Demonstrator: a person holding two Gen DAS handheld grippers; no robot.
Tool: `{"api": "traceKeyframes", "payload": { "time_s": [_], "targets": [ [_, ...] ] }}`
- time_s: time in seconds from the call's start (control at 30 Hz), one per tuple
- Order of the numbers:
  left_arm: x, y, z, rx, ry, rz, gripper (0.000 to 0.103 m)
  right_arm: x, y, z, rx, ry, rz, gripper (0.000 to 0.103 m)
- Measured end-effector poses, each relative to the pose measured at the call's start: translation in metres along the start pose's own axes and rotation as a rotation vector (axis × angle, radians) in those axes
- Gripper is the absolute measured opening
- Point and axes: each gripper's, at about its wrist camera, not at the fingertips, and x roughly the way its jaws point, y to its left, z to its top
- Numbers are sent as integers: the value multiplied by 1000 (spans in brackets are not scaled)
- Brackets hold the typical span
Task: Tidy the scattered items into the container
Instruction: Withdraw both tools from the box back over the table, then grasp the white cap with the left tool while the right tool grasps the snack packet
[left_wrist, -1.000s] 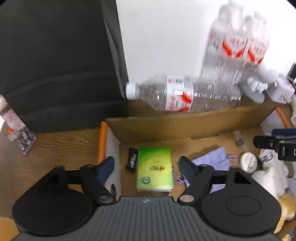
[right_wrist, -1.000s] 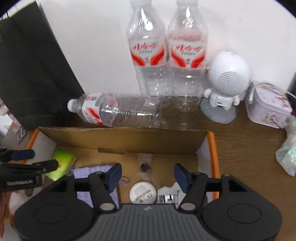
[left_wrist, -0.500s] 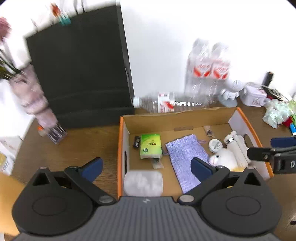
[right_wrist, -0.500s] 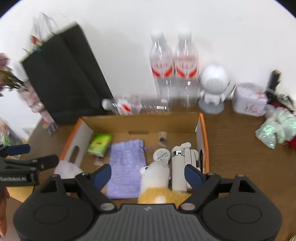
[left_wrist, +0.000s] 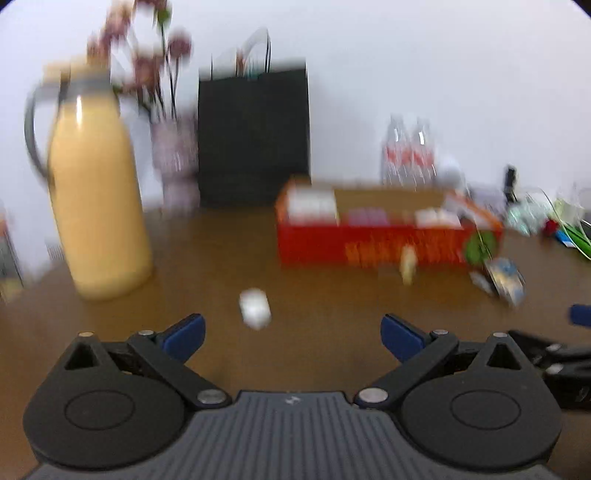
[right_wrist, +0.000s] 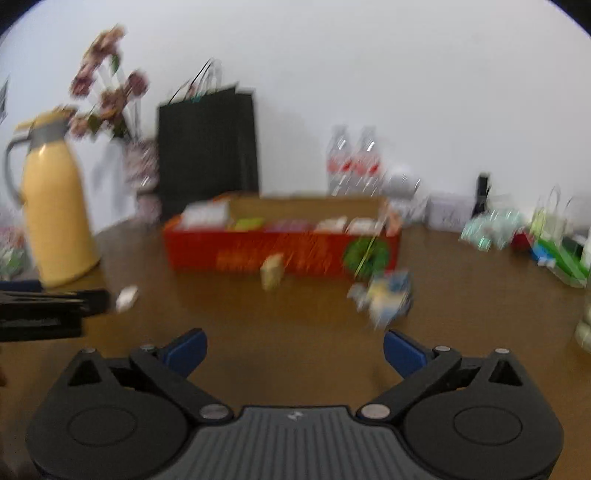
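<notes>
Scattered items are what remains to gather, and from the left wrist view three lie loose on the brown wooden table (left_wrist: 314, 343): a small white piece (left_wrist: 255, 308) just ahead of the left gripper (left_wrist: 291, 332), a little cream block (left_wrist: 408, 264) standing close before the container (left_wrist: 369, 247), and a blue-and-yellow packet (left_wrist: 504, 277) off its right front corner; the container is a red-fronted cardboard box, open on top, already holding several pale and coloured things too blurred to name; the left gripper's tongs stand wide with nothing between them; the white piece looks light and rigid, best pinched across its short sides; the right gripper (left_wrist: 576, 332) shows only in part at the right edge; a yellow jug (left_wrist: 96, 206), a vase of flowers (left_wrist: 173, 155), a black paper bag (left_wrist: 253, 133) and water bottles (left_wrist: 408, 155) stand along a plain white wall.

From the right wrist view the container (right_wrist: 280, 251) sits mid-table, well ahead of the right gripper (right_wrist: 293, 350), whose tongs are opening and already wide, with nothing in them; the blue-and-yellow packet (right_wrist: 388, 295) lies nearest, just beyond its right finger; it looks soft and crinkly, probably slippery, so a grip across its middle seems safest; the cream block (right_wrist: 271, 275) appears stiff and light, easy to tip, so taking it by its flat sides would suit; the white piece (right_wrist: 127, 295) rests beside the left gripper (right_wrist: 55, 302) at the left edge; small clutter lines the far right of the table (right_wrist: 295, 314); motion blur hides finer detail.
</notes>
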Motion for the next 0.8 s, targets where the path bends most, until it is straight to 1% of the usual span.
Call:
{"api": "traceKeyframes", "payload": {
  "time_s": [0.03,0.07,0.17,0.27,0.33,0.37,0.43,0.73,0.77,0.8],
  "targets": [
    [4,1,-5,-3,47,-11,103,-1,3,-6,6,28,14,102],
    [6,0,-8,-6,82,-6,103,-1,6,-12,16,43,13,102],
    [7,-1,-18,-1,108,-2,103,1,15,-17,7,104,25,103],
    [9,0,-23,10,145,9,103,2,20,-19,-4,127,12,103],
    [7,-2,-24,22,147,21,103,9,16,-19,18,181,4,103],
    [7,-3,-24,25,147,22,103,11,14,-19,24,195,-2,103],
    [8,-2,-25,21,149,18,103,11,14,-20,28,197,-21,103],
    [14,-2,-24,15,152,24,103,13,17,-22,14,205,-40,103],
    [14,-2,-24,15,152,21,103,13,16,-22,14,205,-39,103],
    [14,0,-23,20,152,2,103,13,16,-21,15,204,-38,103]
  ]
}}
